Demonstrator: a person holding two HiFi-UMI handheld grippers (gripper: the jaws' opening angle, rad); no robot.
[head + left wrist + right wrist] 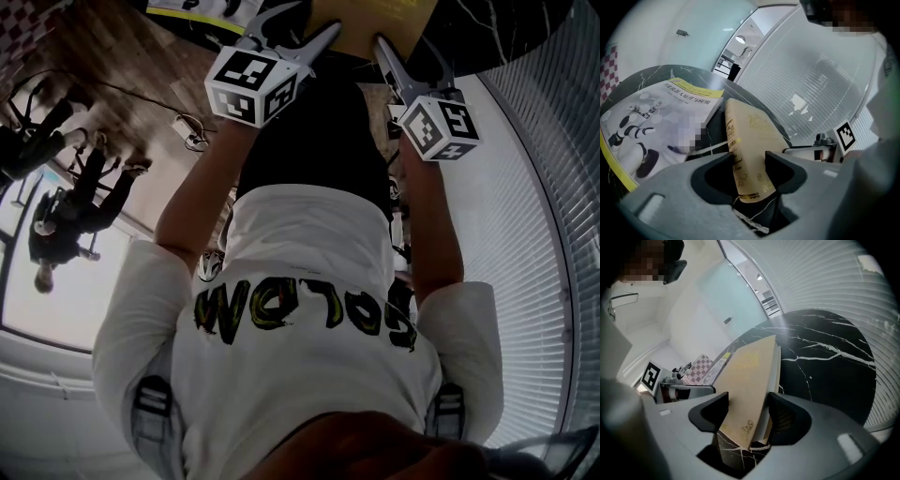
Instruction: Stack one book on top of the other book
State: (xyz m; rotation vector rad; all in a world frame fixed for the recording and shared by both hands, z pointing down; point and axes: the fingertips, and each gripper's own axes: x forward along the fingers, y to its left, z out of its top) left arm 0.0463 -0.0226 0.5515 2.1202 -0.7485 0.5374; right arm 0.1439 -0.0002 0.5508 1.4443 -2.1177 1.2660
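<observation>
- Tan hardcover book with gold embossing (752, 133): pinched from both sides, seemingly tipped up off black white-veined marble tabletop (825, 371).
- Left gripper (746, 161): clamped at spine side.
- Right gripper (747, 406): clamped at page-edge side (two-sided grip probably keeps covers shut and book steady for carrying).
- White robot-cover book with yellow strip (651, 122): flat, just beside; likely base of stack.
- Count: two books, two grippers, one table.

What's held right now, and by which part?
The tan book, clamped across its thickness: left claw near the spine, right claw near the page edge.
</observation>
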